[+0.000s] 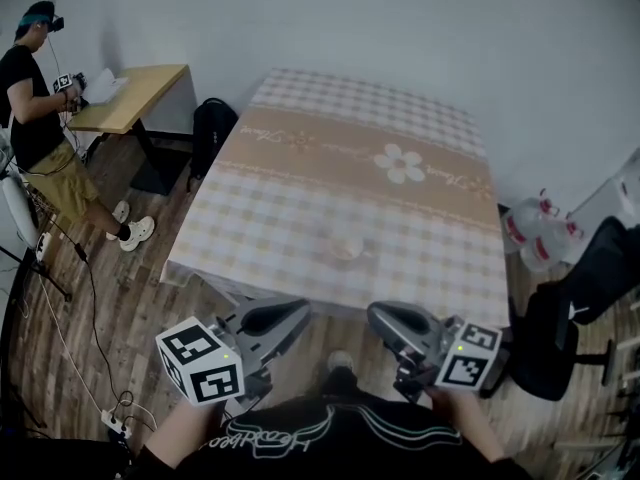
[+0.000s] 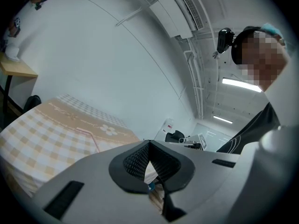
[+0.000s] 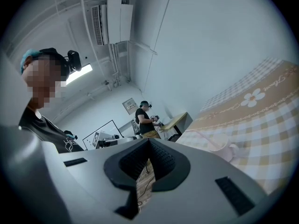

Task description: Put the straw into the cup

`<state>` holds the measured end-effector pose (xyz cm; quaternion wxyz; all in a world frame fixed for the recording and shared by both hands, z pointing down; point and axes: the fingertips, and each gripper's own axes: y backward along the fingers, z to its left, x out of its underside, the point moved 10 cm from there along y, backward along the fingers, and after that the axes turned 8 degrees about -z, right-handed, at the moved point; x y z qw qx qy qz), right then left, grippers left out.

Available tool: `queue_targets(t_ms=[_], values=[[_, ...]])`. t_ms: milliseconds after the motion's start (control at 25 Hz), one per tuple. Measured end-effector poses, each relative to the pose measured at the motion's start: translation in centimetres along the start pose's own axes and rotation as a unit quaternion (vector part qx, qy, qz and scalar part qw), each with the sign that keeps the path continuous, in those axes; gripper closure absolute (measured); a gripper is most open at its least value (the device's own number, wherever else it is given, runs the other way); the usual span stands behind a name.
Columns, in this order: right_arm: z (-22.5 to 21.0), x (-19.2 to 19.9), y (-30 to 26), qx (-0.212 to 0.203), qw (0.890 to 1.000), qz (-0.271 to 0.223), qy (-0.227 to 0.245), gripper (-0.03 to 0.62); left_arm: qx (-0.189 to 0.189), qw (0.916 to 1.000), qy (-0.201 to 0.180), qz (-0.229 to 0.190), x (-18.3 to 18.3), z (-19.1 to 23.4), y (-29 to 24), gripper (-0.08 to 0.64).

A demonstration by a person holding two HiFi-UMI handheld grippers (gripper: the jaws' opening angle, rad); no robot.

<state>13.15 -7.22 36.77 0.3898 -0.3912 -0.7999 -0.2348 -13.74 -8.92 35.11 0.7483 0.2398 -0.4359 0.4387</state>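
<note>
Head view: left gripper (image 1: 285, 313) hung short of the desk (image 1: 300, 198), jaws closed together on nothing. Cup (image 1: 346, 249) sat near the desk's front edge. Right gripper view showed the pink straw (image 3: 203, 138) apparently leaning out of it, so insertion looked done. Right gripper (image 1: 390, 320) likewise clear, jaws closed, empty.

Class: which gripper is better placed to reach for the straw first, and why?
Right, marginally. The right gripper and left gripper both hang shut short of the table, similarly near the cup. But the right gripper view shows cup and pink straw clear; the left shows only straw.
</note>
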Motion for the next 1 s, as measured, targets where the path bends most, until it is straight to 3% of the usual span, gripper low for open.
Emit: queue_targets(t_ms=[480,1000], values=[[2.2,0.4,0.0,-0.009,1.0,-0.008,0.013,0.58,-0.001,0.9999,-0.009,-0.009,-0.1,-1.4,2.1,0.563],[1.4,-0.1,-0.6,-0.012,1.0,0.003,0.011,0.58,-0.007,0.9999,-0.001,-0.012,-0.1,-0.8,1.6,0.563]])
